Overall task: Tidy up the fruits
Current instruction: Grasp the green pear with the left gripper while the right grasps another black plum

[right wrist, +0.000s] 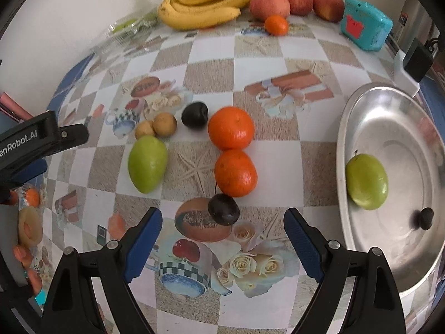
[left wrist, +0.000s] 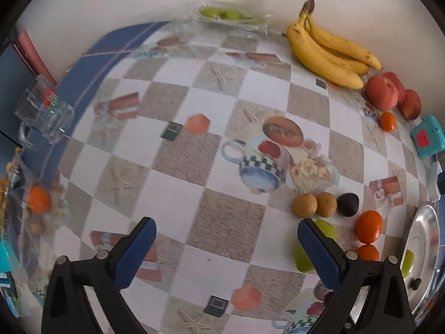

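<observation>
Checkered oilcloth is covering the table [right wrist: 278,172], and most of its middle is lying bare, giving both claws room. The right claw [right wrist: 222,246] is hanging wide open with nothing between its blue pads, just short of a dark plum [right wrist: 224,208]. That plum is touching the nearer orange [right wrist: 235,173], which is touching a second orange [right wrist: 230,128] behind it. A green fruit [right wrist: 148,163] is lying to the left, with two brown fruits [right wrist: 156,128] and another plum [right wrist: 194,114] beyond it.

The steel dish [right wrist: 361,117] is sitting at the right edge, holding one green fruit [right wrist: 366,185] and a small dark fruit [right wrist: 425,218]. The gap between oranges and dish is staying open.

The left claw [left wrist: 226,253] is also gaping empty over bare cloth, its right pad overlapping the green fruit in its own view.

Along the back wall bananas [right wrist: 203,8], apples [right wrist: 294,1], a small orange [right wrist: 276,25] and a teal box [right wrist: 365,25] are crowding the far edge. A glass mug [left wrist: 44,114] is standing at the left rim.
</observation>
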`<state>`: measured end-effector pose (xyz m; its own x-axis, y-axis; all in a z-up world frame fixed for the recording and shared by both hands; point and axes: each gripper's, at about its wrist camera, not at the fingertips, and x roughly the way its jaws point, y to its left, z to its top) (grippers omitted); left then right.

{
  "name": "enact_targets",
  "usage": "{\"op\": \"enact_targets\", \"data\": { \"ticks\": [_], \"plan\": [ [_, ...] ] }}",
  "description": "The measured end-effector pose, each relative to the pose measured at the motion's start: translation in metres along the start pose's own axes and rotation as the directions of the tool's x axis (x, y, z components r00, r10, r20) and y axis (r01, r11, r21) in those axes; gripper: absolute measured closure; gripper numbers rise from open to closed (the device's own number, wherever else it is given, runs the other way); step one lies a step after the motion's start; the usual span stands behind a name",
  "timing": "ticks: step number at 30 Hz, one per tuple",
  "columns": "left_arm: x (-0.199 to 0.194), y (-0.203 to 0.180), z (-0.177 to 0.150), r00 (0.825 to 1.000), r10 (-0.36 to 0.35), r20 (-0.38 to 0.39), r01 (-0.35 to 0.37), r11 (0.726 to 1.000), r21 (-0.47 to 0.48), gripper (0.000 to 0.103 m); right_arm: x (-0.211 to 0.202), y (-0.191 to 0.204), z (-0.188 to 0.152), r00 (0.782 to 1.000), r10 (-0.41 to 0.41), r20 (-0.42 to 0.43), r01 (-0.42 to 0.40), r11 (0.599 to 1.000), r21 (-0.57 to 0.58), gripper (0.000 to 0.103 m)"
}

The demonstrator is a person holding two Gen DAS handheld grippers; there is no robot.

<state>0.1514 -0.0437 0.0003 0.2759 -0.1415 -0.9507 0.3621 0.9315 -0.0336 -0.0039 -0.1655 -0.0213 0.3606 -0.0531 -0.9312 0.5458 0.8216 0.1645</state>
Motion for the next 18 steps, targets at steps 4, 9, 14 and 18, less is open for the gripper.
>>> {"op": "enact_targets", "data": {
  "ticks": [4, 9, 14, 18],
  "plan": [
    [0.002, -0.01, -0.001, 0.999, -0.044, -0.013, 0.044, 0.999, 0.006, 0.0, 0.01, -0.003, -0.001, 1.0, -0.006, -0.022, 0.006, 1.0, 0.004, 0.014],
    [0.004, -0.02, -0.003, 0.991, -0.131, -0.035, 0.132, 0.991, 0.004, 0.0, 0.01, -0.006, 0.001, 1.0, -0.02, 0.001, 0.02, 1.0, 0.01, 0.014],
    [0.013, -0.037, -0.008, 0.986, -0.15, -0.067, 0.153, 0.987, 0.041, 0.007, 0.009, -0.007, 0.001, 0.999, -0.039, 0.019, 0.039, 0.999, -0.002, 0.018],
    [0.02, -0.05, -0.012, 0.983, -0.159, -0.094, 0.166, 0.983, 0.073, 0.019, 0.006, -0.007, 0.001, 0.999, -0.043, 0.032, 0.044, 0.999, -0.019, 0.034]
  ]
}}
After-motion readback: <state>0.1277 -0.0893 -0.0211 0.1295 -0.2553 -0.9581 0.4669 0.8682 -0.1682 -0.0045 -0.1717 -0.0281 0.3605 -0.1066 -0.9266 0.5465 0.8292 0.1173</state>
